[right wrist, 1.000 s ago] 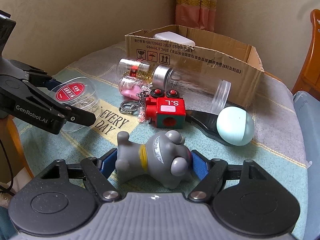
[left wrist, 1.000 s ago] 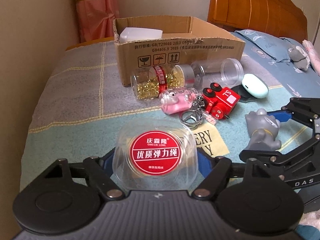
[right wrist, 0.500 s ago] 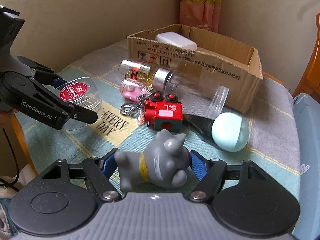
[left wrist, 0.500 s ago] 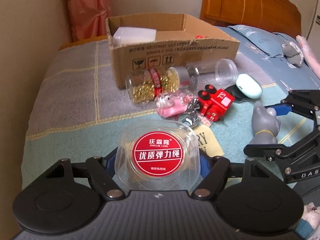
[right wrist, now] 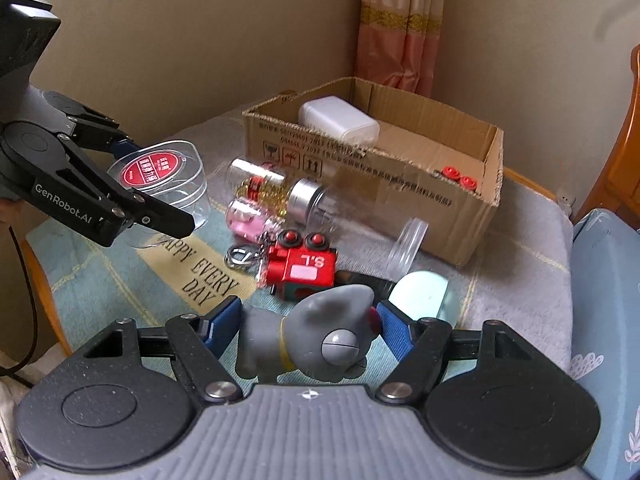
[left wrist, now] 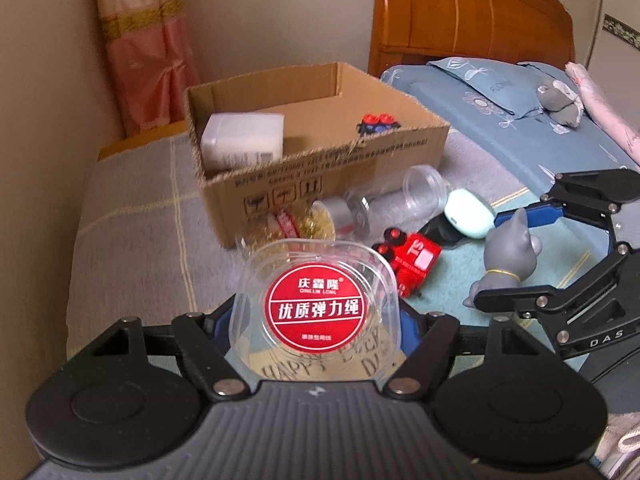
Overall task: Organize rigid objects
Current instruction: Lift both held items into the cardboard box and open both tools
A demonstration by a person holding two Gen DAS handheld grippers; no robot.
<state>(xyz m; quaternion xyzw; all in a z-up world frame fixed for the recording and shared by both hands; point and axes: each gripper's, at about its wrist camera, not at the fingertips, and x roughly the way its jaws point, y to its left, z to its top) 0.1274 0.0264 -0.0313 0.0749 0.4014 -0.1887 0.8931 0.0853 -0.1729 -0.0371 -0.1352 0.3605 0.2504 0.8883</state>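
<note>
holding cardboard box [left wrist: 320, 184]: white case [left wrist: 242, 142]

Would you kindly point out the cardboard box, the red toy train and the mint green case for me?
cardboard box [left wrist: 332, 184], left wrist view, printed front wall.
red toy train [right wrist: 308, 266], right wrist view, top face by the lettering.
mint green case [left wrist: 469, 216], left wrist view, rounded top.

The box [right wrist: 400, 184] sat behind the bottles [right wrist: 280, 192]; the toy train [right wrist: 308, 268] lay before them, the egg-shaped case [right wrist: 424, 296] to its right.
</note>
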